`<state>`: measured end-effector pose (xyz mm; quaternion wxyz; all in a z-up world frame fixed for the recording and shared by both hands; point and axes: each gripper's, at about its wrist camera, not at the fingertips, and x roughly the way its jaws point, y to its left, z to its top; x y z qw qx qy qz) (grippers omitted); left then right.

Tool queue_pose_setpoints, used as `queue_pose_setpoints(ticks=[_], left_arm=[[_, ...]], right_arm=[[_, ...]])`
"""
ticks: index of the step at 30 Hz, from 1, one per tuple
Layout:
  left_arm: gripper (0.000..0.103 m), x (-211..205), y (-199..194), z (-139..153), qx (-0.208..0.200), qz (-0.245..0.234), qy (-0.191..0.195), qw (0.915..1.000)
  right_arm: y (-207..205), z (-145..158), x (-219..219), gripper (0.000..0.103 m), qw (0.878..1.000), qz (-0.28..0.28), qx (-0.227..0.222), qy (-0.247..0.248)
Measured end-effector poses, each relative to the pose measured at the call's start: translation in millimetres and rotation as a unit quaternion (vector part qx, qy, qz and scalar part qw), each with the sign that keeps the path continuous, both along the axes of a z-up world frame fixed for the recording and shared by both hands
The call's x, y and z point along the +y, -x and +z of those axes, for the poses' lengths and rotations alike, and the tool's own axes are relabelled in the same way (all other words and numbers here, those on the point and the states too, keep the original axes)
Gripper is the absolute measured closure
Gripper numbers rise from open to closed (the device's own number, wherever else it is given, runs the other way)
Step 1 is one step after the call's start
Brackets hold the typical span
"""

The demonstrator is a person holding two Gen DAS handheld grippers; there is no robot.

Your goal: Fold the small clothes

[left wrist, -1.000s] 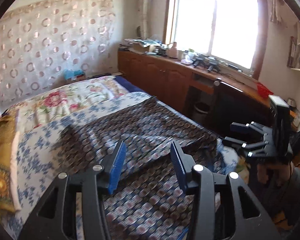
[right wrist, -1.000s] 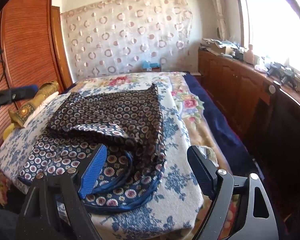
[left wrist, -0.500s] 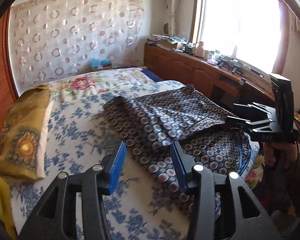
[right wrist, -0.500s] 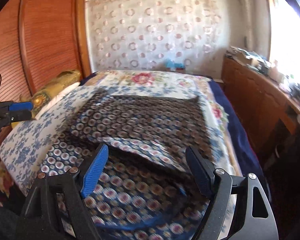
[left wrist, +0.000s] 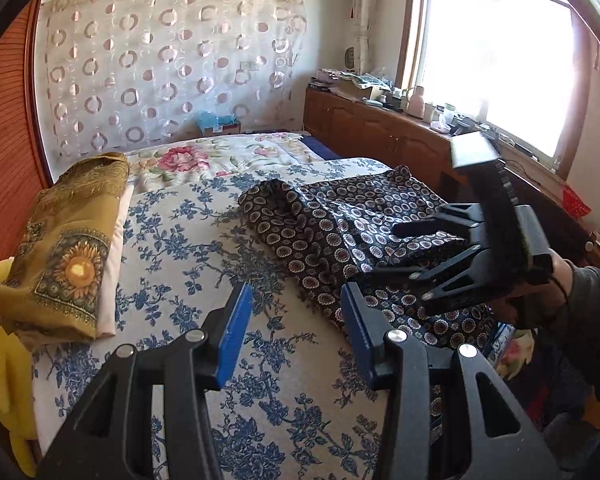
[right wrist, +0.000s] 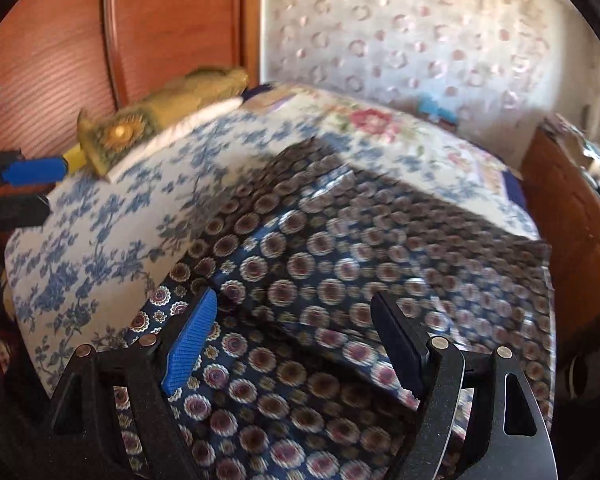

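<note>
Up close, we see our left gripper (left wrist: 296, 330) with its blue-padded jaws apart and nothing between them, hovering above the blue-flowered bedspread (left wrist: 204, 256) near the bed's front edge. Our right gripper (right wrist: 296, 340) likewise has its jaws spread wide, one pad blue, the other dark, and it hangs low over the garment (right wrist: 340, 264); the right wrist view is blurred, so we cannot tell whether either finger touches the cloth.

From the left wrist view we note the right gripper (left wrist: 412, 252) from the side, black fingers pointing left above the garment's near right part, the holding hand (left wrist: 540, 300) behind it.

The garment (left wrist: 340, 224), dark navy with small round medallions, lies partly folded on the right half of the bed. An upper layer forms a thick fold edge running diagonally. A lower layer spreads toward the bed's right front edge.

Left of it, well apart, a gold sunflower-print pillow (left wrist: 68, 248) rests on a pale pillow by the wooden headboard (left wrist: 4, 152).

Farther back lies a pink-rose quilt (left wrist: 204, 158). Behind it hangs a circle-patterned curtain (left wrist: 172, 64). At right, a cluttered wooden cabinet (left wrist: 380, 132) runs under a bright window (left wrist: 492, 56).
</note>
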<state>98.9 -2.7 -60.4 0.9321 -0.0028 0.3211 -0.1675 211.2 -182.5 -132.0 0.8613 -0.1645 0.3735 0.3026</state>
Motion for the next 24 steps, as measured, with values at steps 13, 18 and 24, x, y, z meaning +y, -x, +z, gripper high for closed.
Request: queue_pose_setpoints(ticks=[13, 18, 24], left_arm=[[0.058, 1.4, -0.2, -8.7, 0.007, 0.000, 0.008, 0.9999], [0.058, 0.4, -0.5, -10.6, 0.008, -0.002, 0.008, 0.9999], [0.058, -4.3, -1.7, -13.4, 0.011, -0.007, 0.006, 0.9999]], right_arm=[[-26.9, -25.5, 4.8, 0.076, 0.999, 0.005, 0.020, 0.048], [-31.0, -11.0, -9.1, 0.097, 1.000, -0.003, 0.009, 0.020], [-53.2, 26.7, -46.1, 0.098, 0.998, -0.053, -0.013, -0.042]])
